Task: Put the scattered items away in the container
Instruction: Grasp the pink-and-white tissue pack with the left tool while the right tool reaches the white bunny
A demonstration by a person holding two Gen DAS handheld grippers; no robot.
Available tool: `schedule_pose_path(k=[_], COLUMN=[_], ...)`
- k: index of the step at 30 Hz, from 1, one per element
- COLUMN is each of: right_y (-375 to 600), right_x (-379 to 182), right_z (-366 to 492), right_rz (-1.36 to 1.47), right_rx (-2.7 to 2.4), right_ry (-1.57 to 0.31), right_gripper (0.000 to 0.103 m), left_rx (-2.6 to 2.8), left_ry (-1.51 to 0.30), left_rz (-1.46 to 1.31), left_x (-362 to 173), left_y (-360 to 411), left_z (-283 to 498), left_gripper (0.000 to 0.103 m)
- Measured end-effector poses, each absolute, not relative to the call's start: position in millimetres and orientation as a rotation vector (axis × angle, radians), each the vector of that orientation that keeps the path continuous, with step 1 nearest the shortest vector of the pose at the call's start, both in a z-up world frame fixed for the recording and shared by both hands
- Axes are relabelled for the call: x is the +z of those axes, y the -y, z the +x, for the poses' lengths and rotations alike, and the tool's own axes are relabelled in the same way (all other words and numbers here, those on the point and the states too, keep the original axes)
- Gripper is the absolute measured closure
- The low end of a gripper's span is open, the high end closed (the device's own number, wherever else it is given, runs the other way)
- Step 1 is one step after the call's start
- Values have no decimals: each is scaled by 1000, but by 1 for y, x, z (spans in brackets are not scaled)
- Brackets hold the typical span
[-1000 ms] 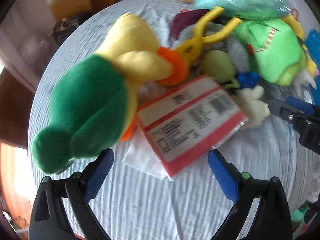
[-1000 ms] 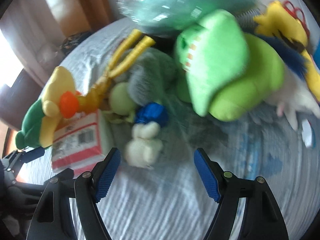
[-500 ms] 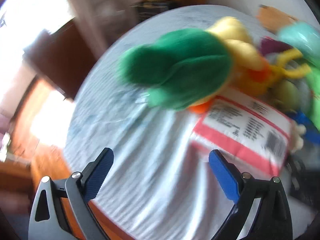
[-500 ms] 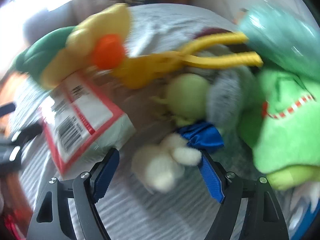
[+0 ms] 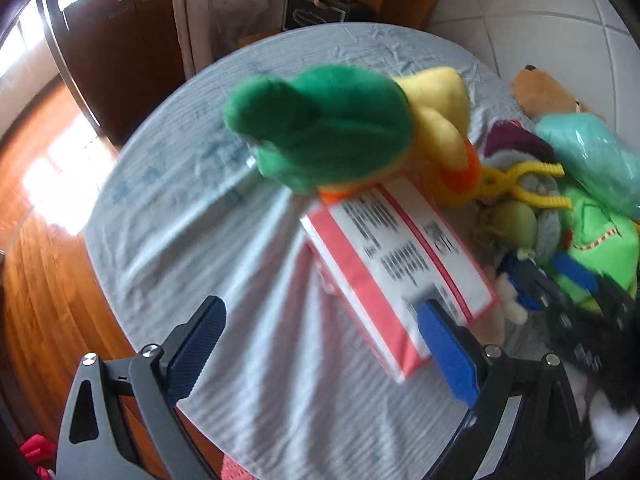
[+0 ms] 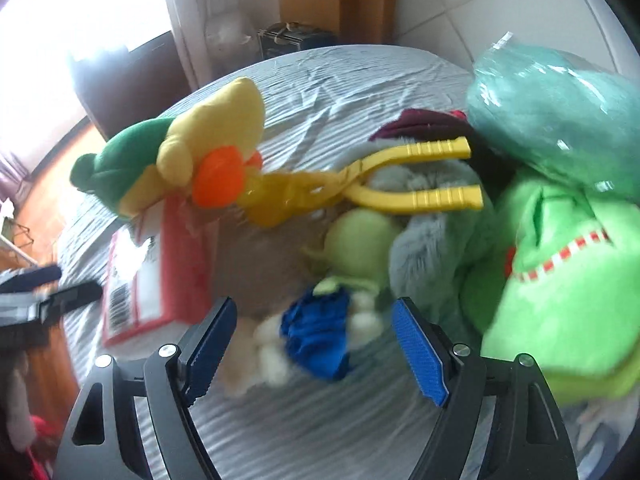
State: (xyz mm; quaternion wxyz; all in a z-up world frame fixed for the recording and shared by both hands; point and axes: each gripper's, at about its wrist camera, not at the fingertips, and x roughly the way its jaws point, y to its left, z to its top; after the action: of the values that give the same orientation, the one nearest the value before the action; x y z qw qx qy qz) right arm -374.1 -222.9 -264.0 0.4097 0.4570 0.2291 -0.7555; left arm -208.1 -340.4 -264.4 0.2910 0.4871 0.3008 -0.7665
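Jaws of both grippers stood wide, empty. Right gripper (image 6: 312, 344) straddled the small blue-and-white toy (image 6: 316, 338); red-bordered packet (image 5: 396, 264) lay ahead of the left gripper (image 5: 320, 344), against its right finger. Container not visible. Judged: grasp pending, closing squarely.

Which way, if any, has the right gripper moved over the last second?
Yes, forward. The right gripper, open, has advanced on the small blue-and-white plush, which now lies between its fingertips; the yellow tongs beyond look nearer.

bare cloth (image 5: 192, 248) left (open passage); toy pile (image 6: 552, 264) and packet (image 5: 400, 264) block right.
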Motion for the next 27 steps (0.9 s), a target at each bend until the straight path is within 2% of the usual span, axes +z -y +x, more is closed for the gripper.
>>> schedule_pose_path(k=[3,6,8,15,21,23,27], right_y=[240,241,241,236,254,256,233], right_x=[-273,-284,-288,-275,-281,-285,-277], right_z=[-374,-362,-355,-329,-306,-303,-312], right_rz=[1129,1132,1136,1144,1162,1168,1195], right_rx=[-1844,-1771,-1731,-1623,-1541,-1544,-1618], right_ry=[-621,-684,-706,-640,-551,-548,-532], right_gripper=[22,22,21,19,17,16,16], left_rx=[-2085,-2055,-2024,-1918,-2039,-2096,-2145], left_ry=[-787,-655,-638,-516,-714,-719,-687], left_rz=[1344,1405,1408,1319,1213,1210,1301], left_x=[-269,-279,-283,-271,-243,-237,-249], left_y=[327,319,322,348,365,362,355], left_z=[-205,-207,-203,-180,-163,-172,-204], left_gripper=[5,5,5,4,3,0,0])
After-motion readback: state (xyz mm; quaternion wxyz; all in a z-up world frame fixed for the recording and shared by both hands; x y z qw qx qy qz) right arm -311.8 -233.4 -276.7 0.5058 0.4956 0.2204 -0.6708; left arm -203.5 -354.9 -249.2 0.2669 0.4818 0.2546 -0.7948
